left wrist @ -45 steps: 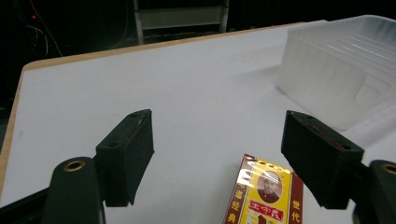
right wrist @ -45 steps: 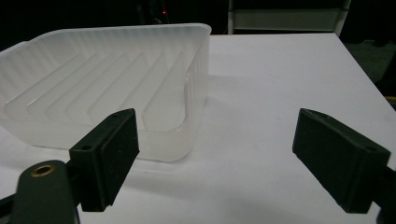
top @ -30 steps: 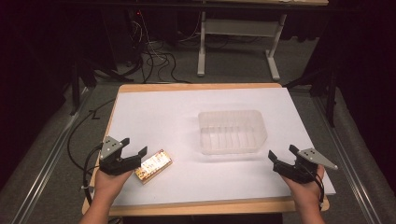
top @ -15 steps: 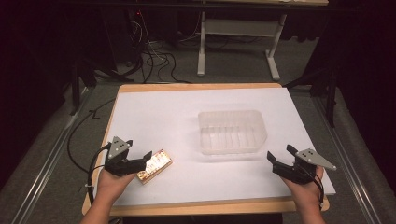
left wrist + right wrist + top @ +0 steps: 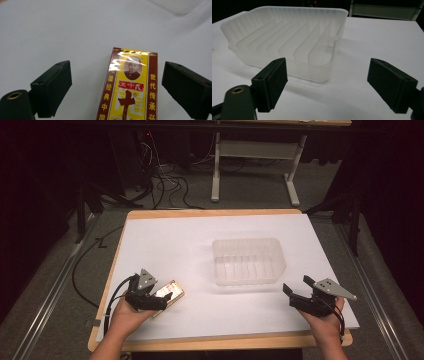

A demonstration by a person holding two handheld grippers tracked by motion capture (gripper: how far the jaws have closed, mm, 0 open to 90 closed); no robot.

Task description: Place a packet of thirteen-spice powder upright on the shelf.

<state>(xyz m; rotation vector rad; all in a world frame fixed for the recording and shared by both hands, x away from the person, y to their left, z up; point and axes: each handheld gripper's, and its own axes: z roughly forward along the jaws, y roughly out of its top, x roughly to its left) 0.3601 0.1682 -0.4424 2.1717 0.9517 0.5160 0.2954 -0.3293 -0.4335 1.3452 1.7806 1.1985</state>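
1. Yellow-and-maroon box [image 5: 130, 87] lies flat on the white table [image 5: 200, 245], near its front-left corner.
2. My left gripper [image 5: 117, 87] straddles it, jaws apart, not touching.
3. My right gripper [image 5: 327, 85] is also spread, facing the clear ribbed tray [image 5: 287, 37] mid-table.

Looking forward and down over the whole desk [image 5: 150, 235] from above. Riding low and close behind each gripper's fingers, sharing that white desktop.
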